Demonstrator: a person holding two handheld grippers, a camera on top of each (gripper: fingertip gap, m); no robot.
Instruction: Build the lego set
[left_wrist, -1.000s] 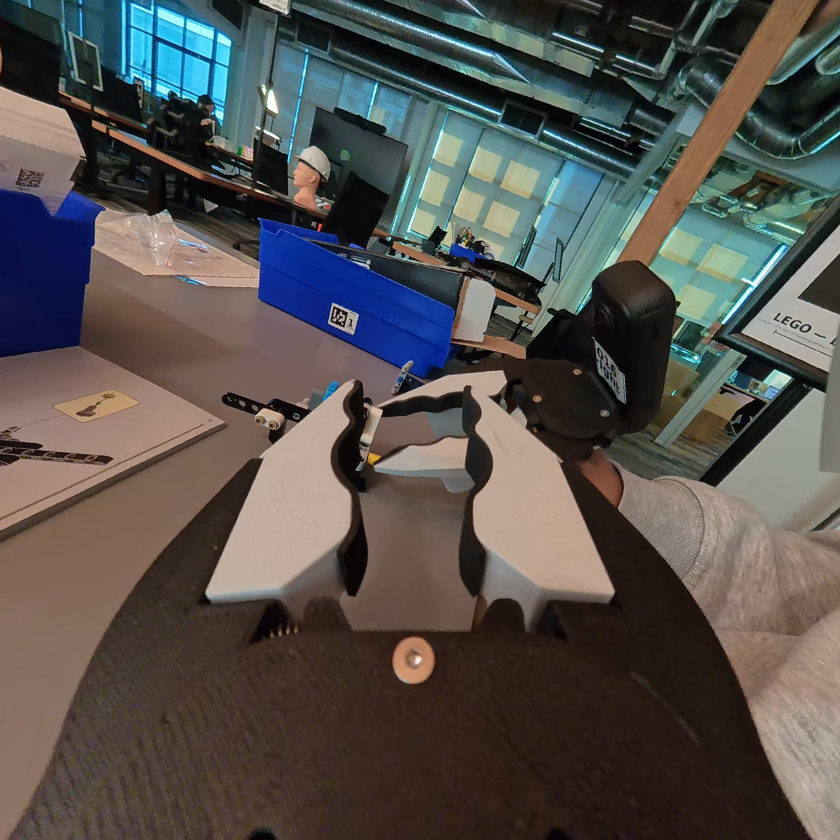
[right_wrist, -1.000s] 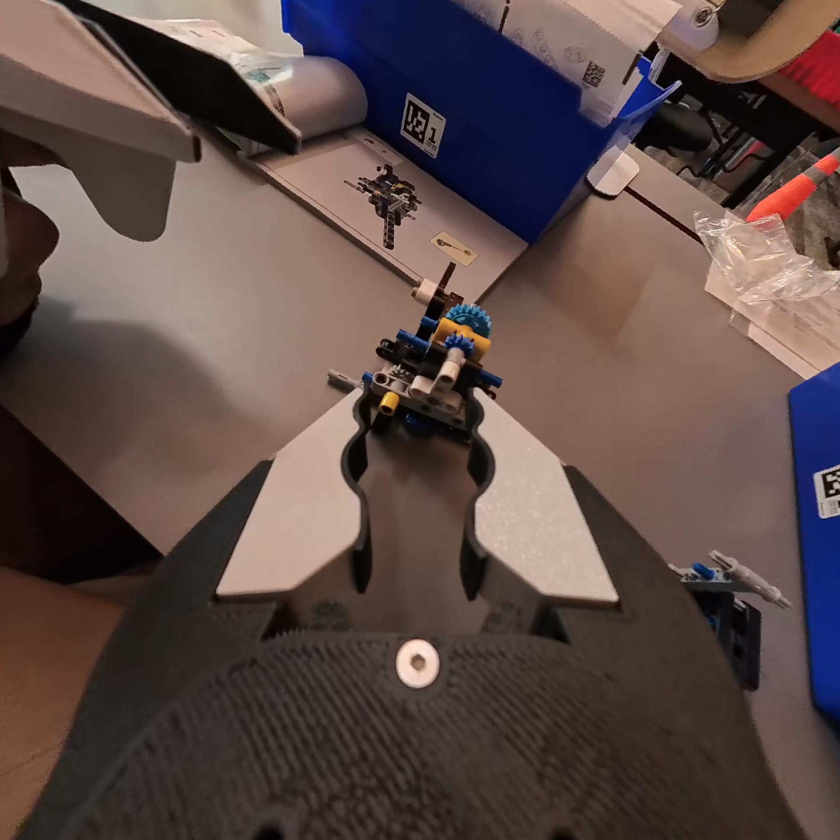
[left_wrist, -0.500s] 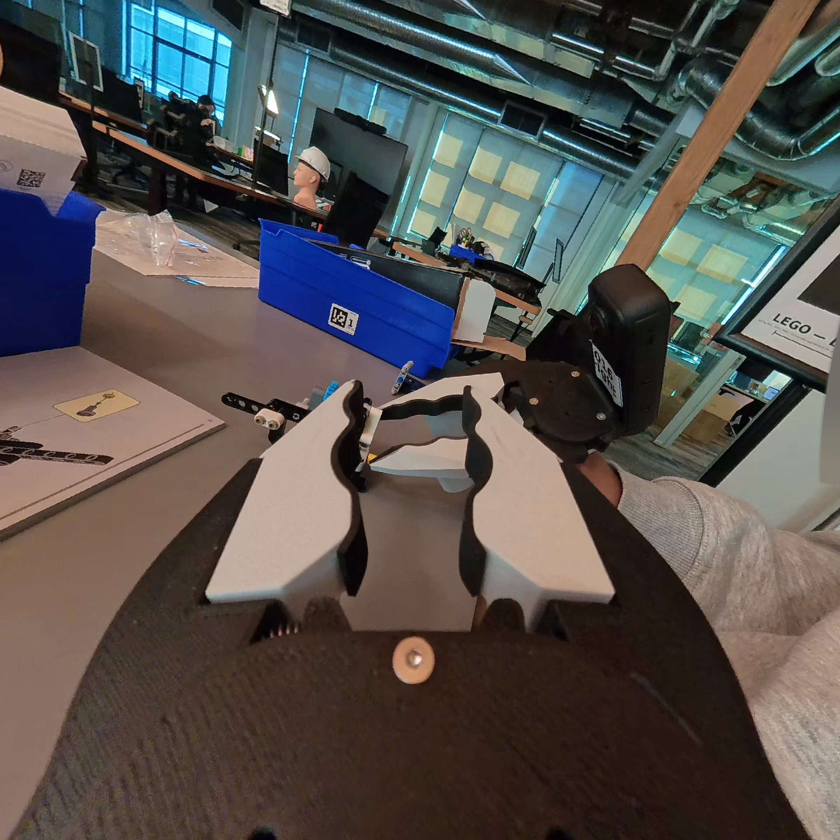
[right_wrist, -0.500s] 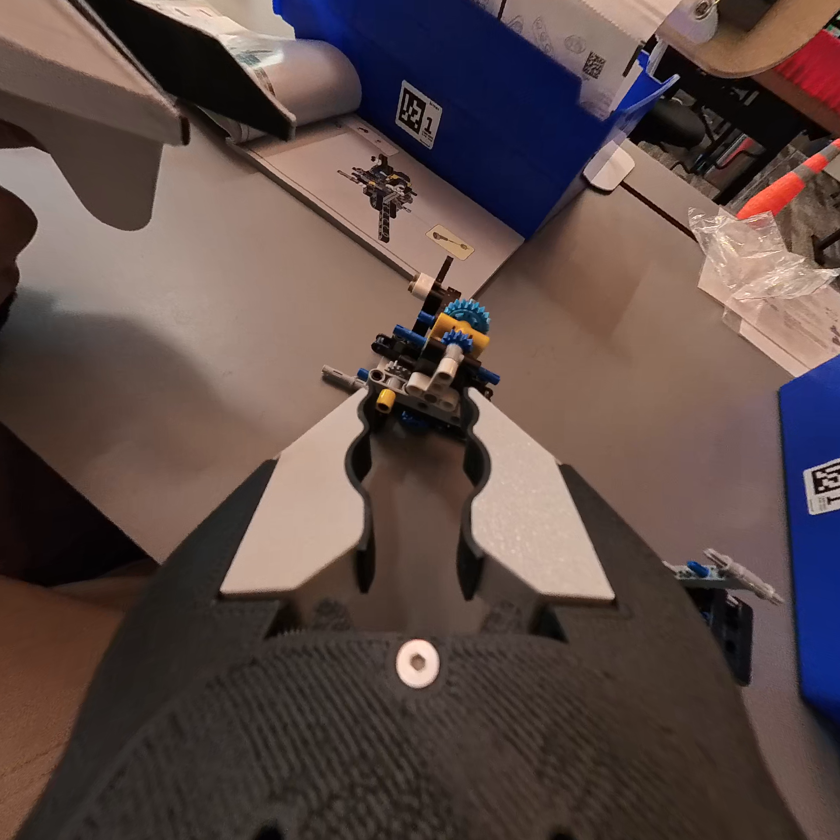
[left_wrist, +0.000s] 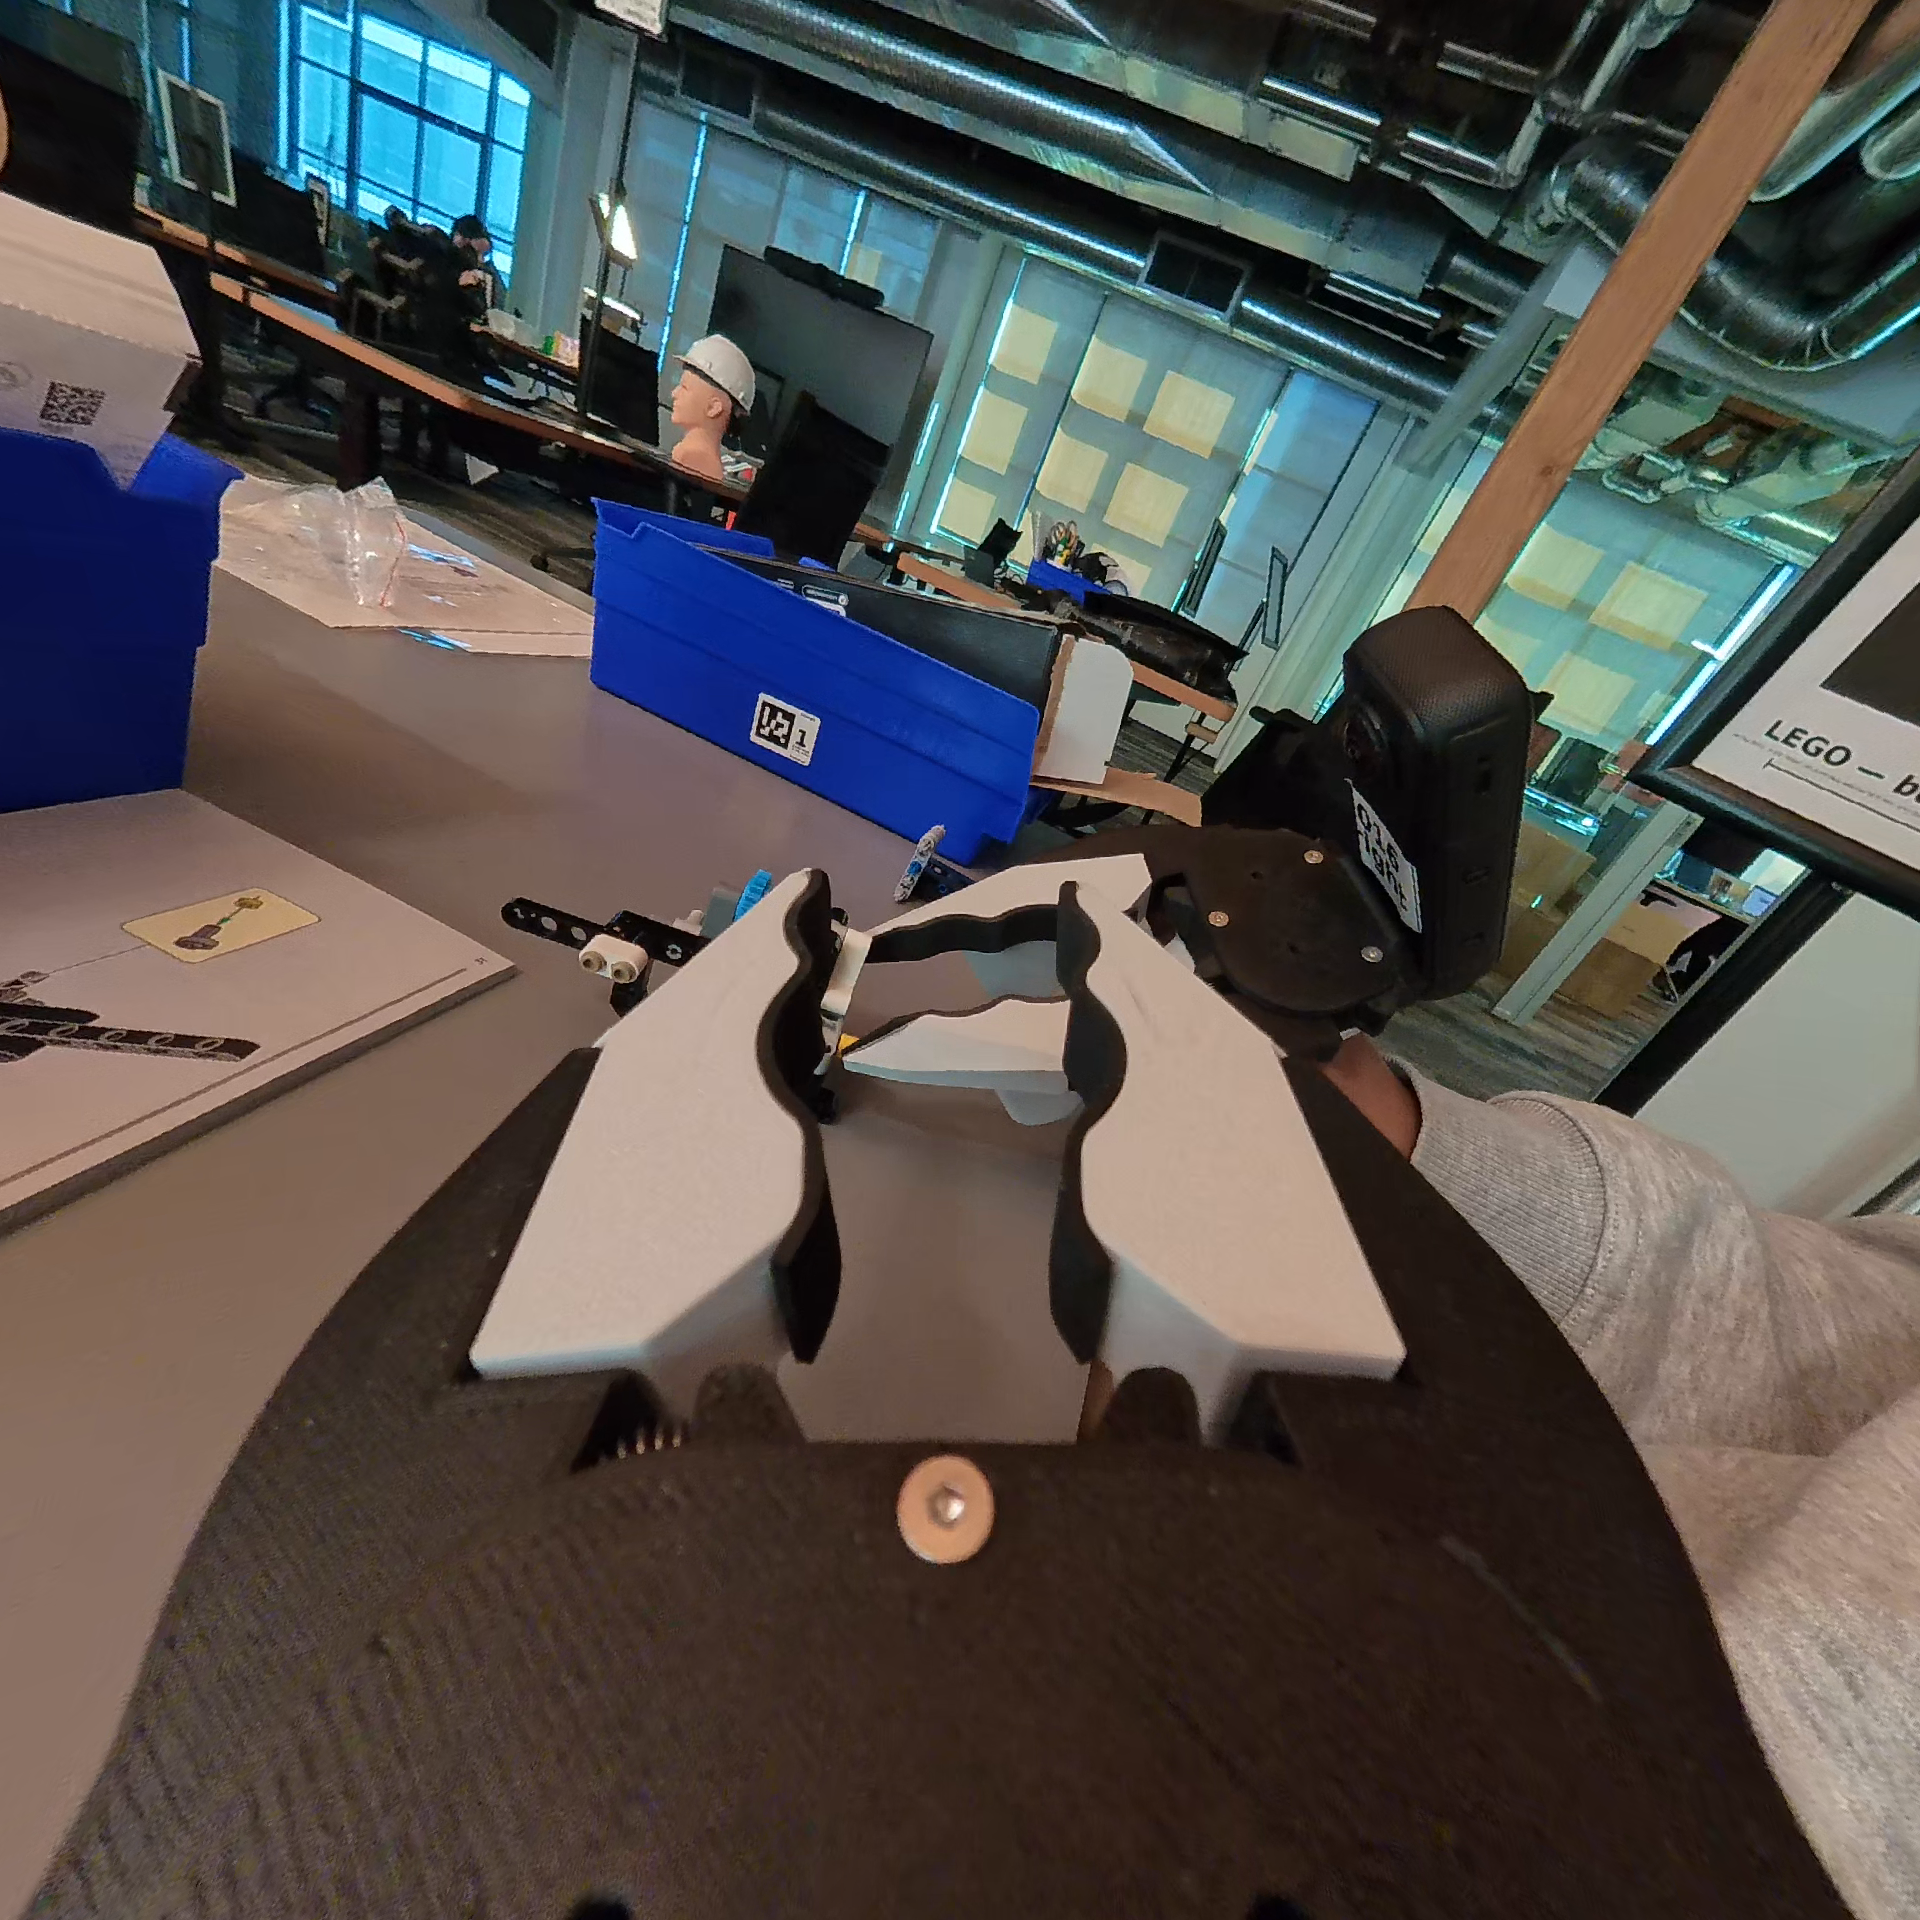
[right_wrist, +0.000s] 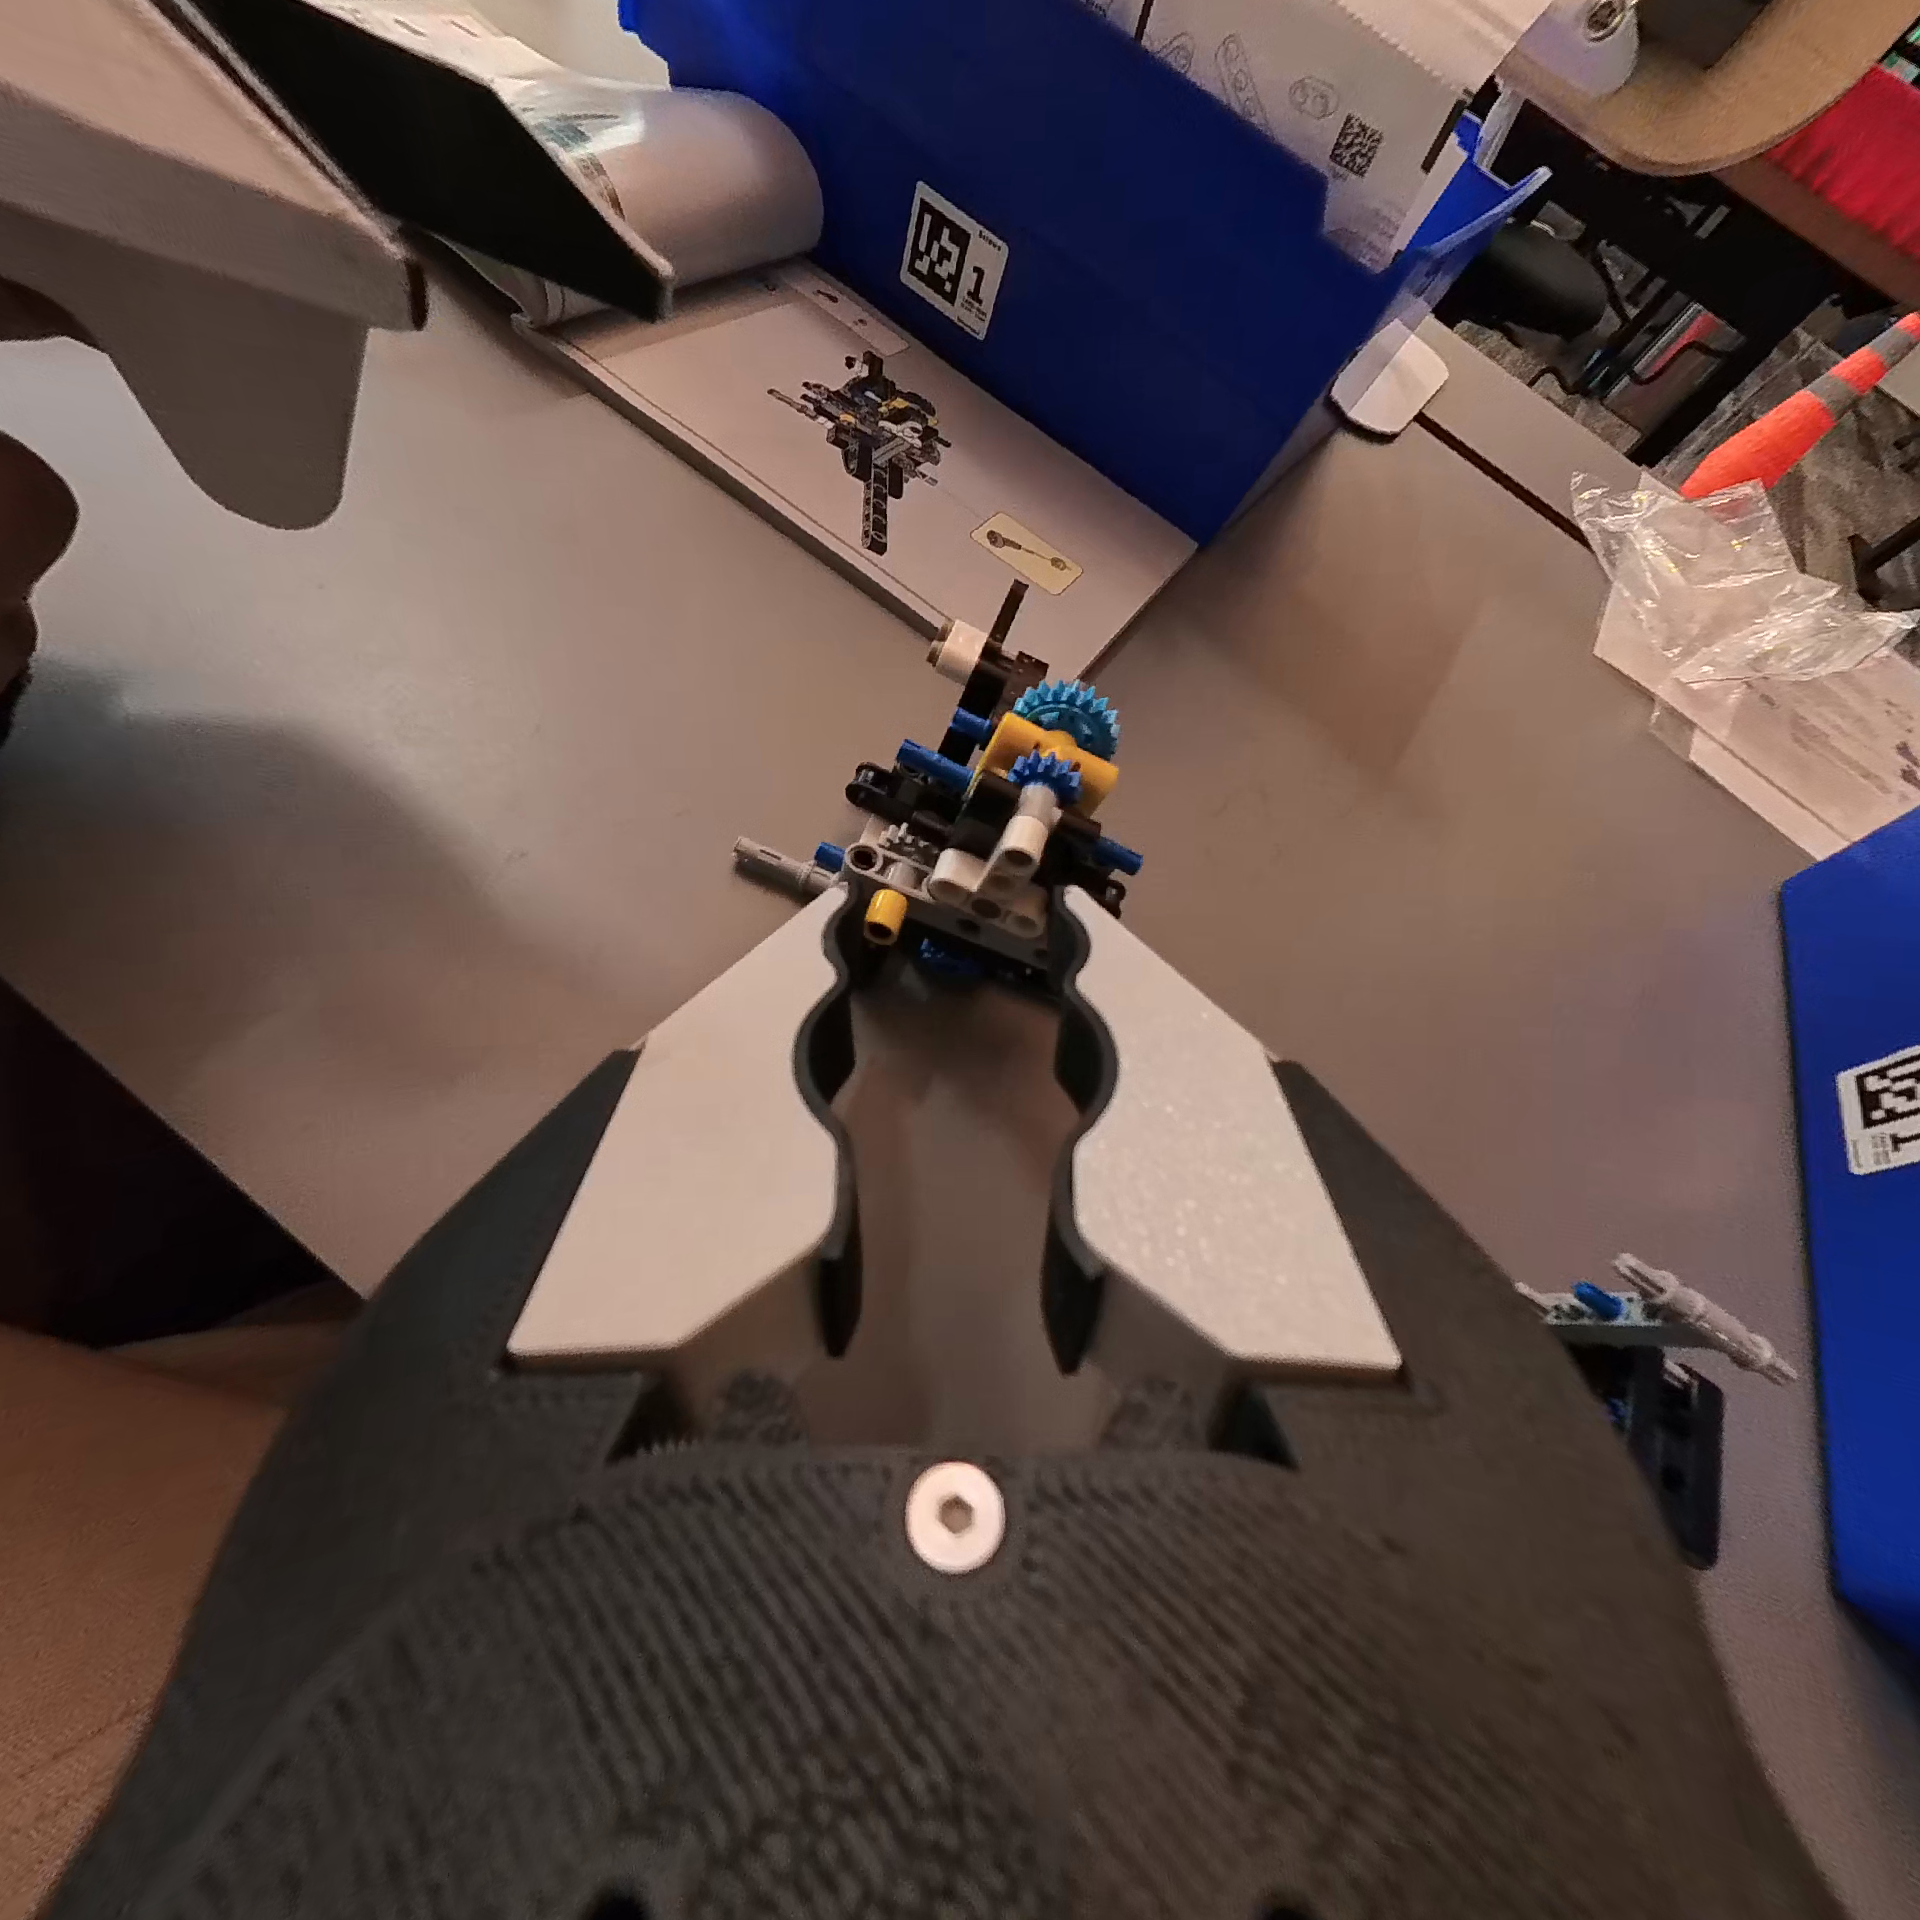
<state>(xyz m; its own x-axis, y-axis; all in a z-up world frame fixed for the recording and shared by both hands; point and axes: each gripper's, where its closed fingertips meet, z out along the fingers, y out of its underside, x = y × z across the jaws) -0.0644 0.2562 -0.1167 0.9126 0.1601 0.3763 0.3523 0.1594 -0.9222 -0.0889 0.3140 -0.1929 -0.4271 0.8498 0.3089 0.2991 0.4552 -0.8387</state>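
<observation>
Grey tabletop (right_wrist: 1351, 831) bears the black-yellow-blue geared lego assembly (right_wrist: 987, 842), pinched by the right gripper (right_wrist: 951, 935) to steady it; the left gripper (left_wrist: 940, 997) hovers spread, empty.

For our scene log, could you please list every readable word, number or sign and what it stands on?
I will not quote writing; these bear it:
White code sticker on the blue plastic bin.
White label on the black camera above the right tool, shut on the multicoloured lego model.
Framed white poster.
Open white instruction booklet: page number too small.
</observation>
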